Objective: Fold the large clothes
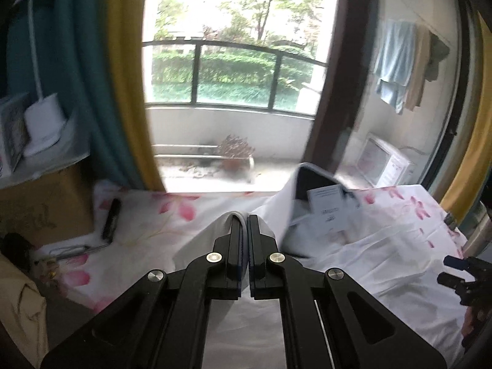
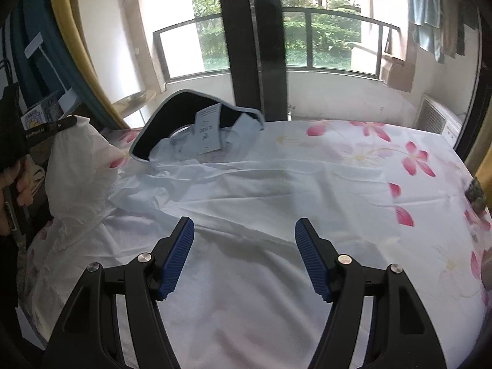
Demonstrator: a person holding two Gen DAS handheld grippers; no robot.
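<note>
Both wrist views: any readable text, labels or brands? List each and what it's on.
Paper tag at the garment's dark collar: printed lines and a logo, too small to read.
Black strap on the left gripper: white lettering, blurred, not legible.
Box beside the white lamp: print blurred.
Nothing else carries text.

Thin, seemingly matt cloth garment (image 2: 246, 276)

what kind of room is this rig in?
Most likely a home bedroom opening onto a balcony: a bed under a white sheet with pink flowers, a black-railed balcony window with greenery outside, and towels hanging on a line.
</note>
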